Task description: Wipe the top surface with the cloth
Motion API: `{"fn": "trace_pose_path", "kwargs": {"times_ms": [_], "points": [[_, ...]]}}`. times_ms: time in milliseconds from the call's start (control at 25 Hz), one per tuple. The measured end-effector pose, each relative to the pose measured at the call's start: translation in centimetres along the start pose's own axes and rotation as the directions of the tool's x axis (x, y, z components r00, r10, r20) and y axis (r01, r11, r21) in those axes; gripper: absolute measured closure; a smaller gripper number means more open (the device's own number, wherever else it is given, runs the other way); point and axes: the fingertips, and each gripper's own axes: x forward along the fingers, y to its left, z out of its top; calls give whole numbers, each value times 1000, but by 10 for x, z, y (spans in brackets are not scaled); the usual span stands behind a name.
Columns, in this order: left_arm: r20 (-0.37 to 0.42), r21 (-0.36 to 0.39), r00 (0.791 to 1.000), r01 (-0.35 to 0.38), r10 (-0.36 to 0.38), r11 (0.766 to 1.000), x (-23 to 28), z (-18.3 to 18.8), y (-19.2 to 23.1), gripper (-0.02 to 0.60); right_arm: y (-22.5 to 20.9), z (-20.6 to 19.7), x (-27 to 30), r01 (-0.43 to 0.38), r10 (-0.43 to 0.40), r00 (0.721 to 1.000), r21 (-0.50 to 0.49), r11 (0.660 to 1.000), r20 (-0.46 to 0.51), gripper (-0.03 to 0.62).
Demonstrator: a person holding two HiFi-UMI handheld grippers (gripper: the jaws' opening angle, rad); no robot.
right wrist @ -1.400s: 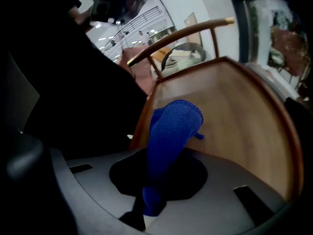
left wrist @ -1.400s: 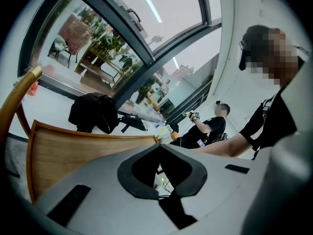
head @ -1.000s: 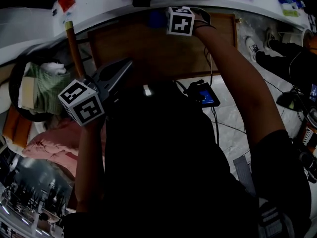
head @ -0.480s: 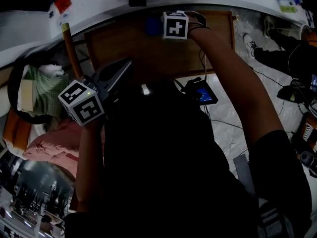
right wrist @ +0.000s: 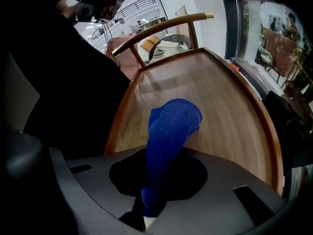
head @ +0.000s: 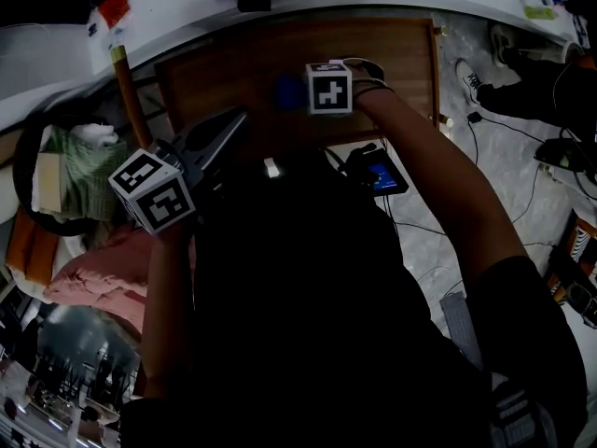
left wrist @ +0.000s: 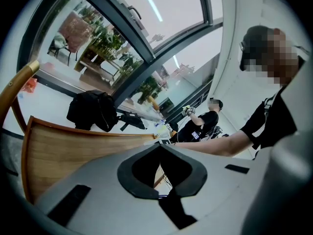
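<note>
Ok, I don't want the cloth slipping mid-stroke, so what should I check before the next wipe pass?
1. Blue cloth gripped by the right gripper: ok, jaws shut on it.
2. Cloth touching the wooden table top: ok, its free end rests on the wood.
3. Left gripper out of the way: ok, shut, empty, apart from the cloth.
4. Wood ahead of the cloth bare: ok.
5. Cloth damp or dry: cannot tell.
</note>
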Motion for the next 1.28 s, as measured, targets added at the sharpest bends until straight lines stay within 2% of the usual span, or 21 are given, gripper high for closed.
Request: {"fn": "trace_pose_path", "kwargs": {"times_ms": [280, 560, 840, 920, 1000, 1040, 1080, 1120, 1200, 1280], "points": [[-11, 2, 1000, 1, -1, 1000, 2, -3, -1, 571, 46, -4, 16, -117, 115, 992, -46, 992, -46, 533], [-6, 1, 1000, 6, -6, 1000, 3, -3, -3, 571, 84, -7, 27, -211, 209, 976, -31, 977, -52, 533], [-10, 4, 1000, 11, -11, 1000, 4, -4, -5, 571, 89, -13, 27, -229, 224, 968, -34, 973, -114, 533], [-8, 4, 1000, 13, -13, 1000, 4, -3, -5, 571, 98, -6, 26, -286, 284, 954, -20, 958, -93, 533], [-4, 4, 1000, 15, -15, 1000, 3, 0, -6, 571, 105, 0, 18, -353, 355, 934, 37, 935, -42, 531], [-2, 5, 1000, 15, -15, 1000, 3, 1, -6, 571, 92, -3, 12, -320, 323, 946, 58, 946, -41, 531], [0, 6, 1000, 14, -14, 1000, 2, 1, -6, 571, 67, -10, 3, -232, 236, 970, 66, 971, -60, 531], [1, 7, 1000, 12, -12, 1000, 1, 2, -6, 571, 34, -17, -7, -111, 116, 990, 62, 992, -80, 531], [0, 8, 1000, 6, -6, 1000, 0, 2, -5, 571, -24, -20, -29, 83, -79, 995, 70, 994, -67, 531], [-3, 9, 1000, 2, -2, 1000, -1, 2, -5, 571, -63, -17, -48, 179, -178, 984, 83, 980, -29, 531]]}}
